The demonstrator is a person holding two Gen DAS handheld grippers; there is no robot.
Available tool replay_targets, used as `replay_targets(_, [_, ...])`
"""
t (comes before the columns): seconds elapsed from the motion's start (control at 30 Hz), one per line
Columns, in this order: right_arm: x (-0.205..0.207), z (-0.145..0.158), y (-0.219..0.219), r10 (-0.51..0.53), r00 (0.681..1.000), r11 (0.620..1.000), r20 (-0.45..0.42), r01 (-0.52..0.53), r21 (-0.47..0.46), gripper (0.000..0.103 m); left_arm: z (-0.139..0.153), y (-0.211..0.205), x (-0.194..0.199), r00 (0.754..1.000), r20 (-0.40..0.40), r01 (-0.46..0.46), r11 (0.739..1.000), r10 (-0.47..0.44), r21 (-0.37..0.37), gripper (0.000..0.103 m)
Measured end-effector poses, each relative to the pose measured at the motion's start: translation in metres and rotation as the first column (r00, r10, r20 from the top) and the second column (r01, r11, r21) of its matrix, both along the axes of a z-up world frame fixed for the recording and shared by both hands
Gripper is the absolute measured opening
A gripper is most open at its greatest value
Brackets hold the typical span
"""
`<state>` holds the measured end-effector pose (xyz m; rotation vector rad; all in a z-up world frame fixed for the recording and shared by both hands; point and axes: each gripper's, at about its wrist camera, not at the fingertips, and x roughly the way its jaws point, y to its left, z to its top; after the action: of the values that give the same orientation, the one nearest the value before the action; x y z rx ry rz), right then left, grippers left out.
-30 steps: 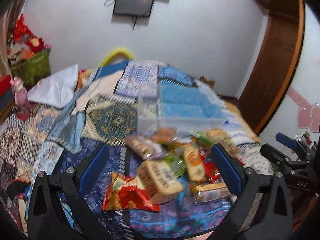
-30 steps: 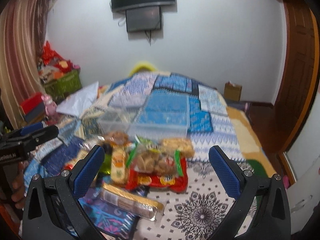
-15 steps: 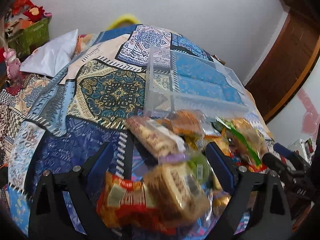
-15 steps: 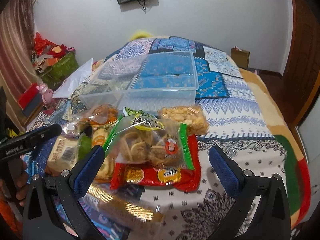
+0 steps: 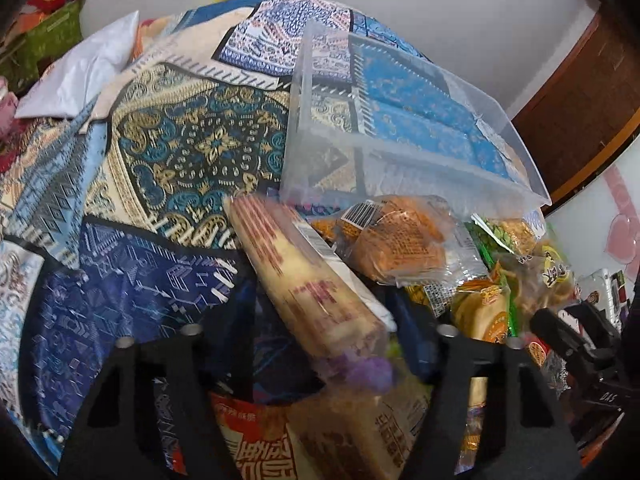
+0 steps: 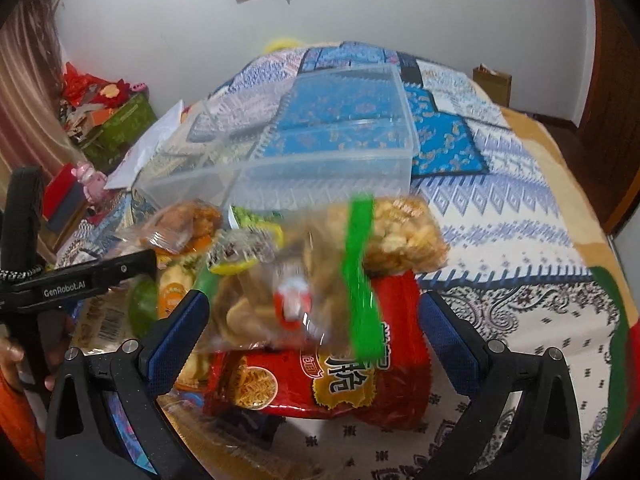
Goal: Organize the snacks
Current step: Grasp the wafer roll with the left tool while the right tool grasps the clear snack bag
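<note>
The left gripper has just been closing, its jaws straddling a long cream wafer pack; whether the pads press it is unclear. The right gripper is spread wide, a clear green-striped chip bag between its 2 fingers, gripping nothing. The snack pile lies on the bed just before an empty clear bin.
</note>
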<state>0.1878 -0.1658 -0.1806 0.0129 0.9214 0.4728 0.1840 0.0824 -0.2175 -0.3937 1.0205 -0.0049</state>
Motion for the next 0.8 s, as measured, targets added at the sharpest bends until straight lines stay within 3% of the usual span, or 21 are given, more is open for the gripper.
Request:
replay_targets(0.07, [0.001,-0.004,0.001,0.003,1.0,1.0,-0.009,-0.003,-0.003,0.103,-0.001,-0.001,-0.003,1.0,0.01,-0.001,1.0,0.001,-0.027,0.046])
replay_targets(0.2, [-0.003,0.001,0.0,-0.002,1.0,1.0,0.018,0.002,-0.007,0.102,0.008,-0.003,-0.015,0.999,0.05,-0.005,0.999,0.003,0.035,0.043])
replay_targets(0.3, [-0.004,0.009,-0.002,-0.013,0.998,1.0,0.059,0.014,-0.012,0.096,0.015,0.001,-0.023,0.998,0.06,-0.007,0.998,0.003,0.055,0.04])
replay_targets(0.4, [-0.002,0.011,-0.005,-0.014,0.998,1.0,0.065,0.015,-0.008,0.084,0.018,0.014,-0.03,0.998,0.056,-0.028,0.997,0.024,0.066,0.038])
replay_targets(0.53, [-0.001,0.013,-0.007,-0.007,0.998,1.0,0.054,0.005,0.023,0.073,0.016,0.028,-0.038,0.999,0.032,-0.038,0.995,0.035,0.089,0.037])
replay_targets(0.7, [-0.001,0.014,-0.006,-0.009,0.998,1.0,0.056,0.007,0.022,0.073,0.009,0.033,-0.038,0.999,-0.008,-0.033,0.995,0.034,0.092,0.038])
replay_targets(0.8, [0.001,0.013,-0.005,-0.003,0.999,1.0,0.042,0.002,0.03,0.073,0.007,0.033,-0.031,0.999,-0.015,-0.029,0.995,0.031,0.095,0.054])
